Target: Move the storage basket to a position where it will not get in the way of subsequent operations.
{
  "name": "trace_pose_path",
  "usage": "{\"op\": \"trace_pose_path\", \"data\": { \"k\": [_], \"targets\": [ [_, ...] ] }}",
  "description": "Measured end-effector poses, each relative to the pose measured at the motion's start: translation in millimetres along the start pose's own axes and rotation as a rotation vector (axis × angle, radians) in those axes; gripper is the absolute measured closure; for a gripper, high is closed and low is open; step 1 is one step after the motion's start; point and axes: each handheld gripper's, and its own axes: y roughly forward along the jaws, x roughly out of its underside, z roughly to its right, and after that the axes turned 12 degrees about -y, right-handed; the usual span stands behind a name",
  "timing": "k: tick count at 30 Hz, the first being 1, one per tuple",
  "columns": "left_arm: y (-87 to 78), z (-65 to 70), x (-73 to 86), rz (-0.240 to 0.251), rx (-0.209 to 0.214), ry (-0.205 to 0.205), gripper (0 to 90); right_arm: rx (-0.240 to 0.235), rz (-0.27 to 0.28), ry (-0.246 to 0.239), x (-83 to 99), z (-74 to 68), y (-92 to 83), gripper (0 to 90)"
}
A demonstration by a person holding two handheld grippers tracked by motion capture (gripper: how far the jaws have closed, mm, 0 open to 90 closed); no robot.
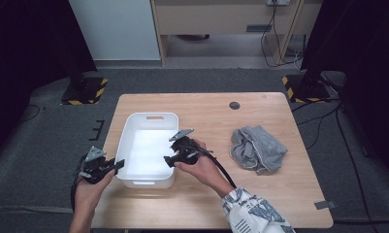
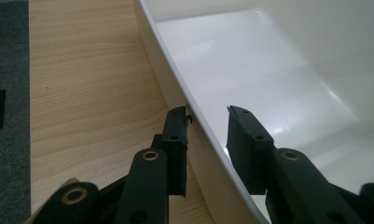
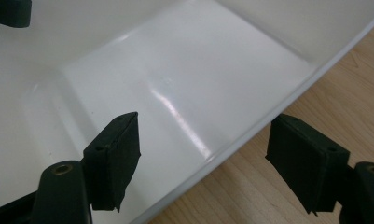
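Bin (image 1: 146,148) sits left of centre on the table (image 1: 206,204), empty; grey cloth (image 1: 256,147) lies well apart to its right, untouched, so loading isn't started by my read. Left gripper (image 1: 118,165) at the bin's left wall, right gripper (image 1: 169,160) at its right wall.

Left gripper view: jaws straddle the rim (image 2: 194,121), gap on both sides, not clamped.

Right gripper view: jaws wide apart across the rim (image 3: 268,114), no contact. Open tabletop all round the bin.

High view: from above, looks forward and down on the bench (image 1: 279,194).
Gripper views: very near, both share the tub (image 2: 287,70) rim.
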Motion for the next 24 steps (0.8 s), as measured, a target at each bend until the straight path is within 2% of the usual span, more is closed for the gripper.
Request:
{"op": "trace_pose_path", "data": {
  "k": [20,21,24],
  "targets": [
    [-1.3,-16.0,-2.9,0.017,-0.037,-0.014,69.8,-0.012,0.005,-0.008,-13.0,-8.0,8.9,25.4],
    [-0.8,-17.1,-4.1,0.014,-0.038,-0.006,70.4,-0.011,0.005,-0.011,-13.8,-7.9,10.0,25.4],
    [0.6,-21.2,-6.3,0.021,-0.033,-0.016,69.9,-0.007,0.005,-0.005,-16.8,-7.1,13.5,25.4]
  ]
}}
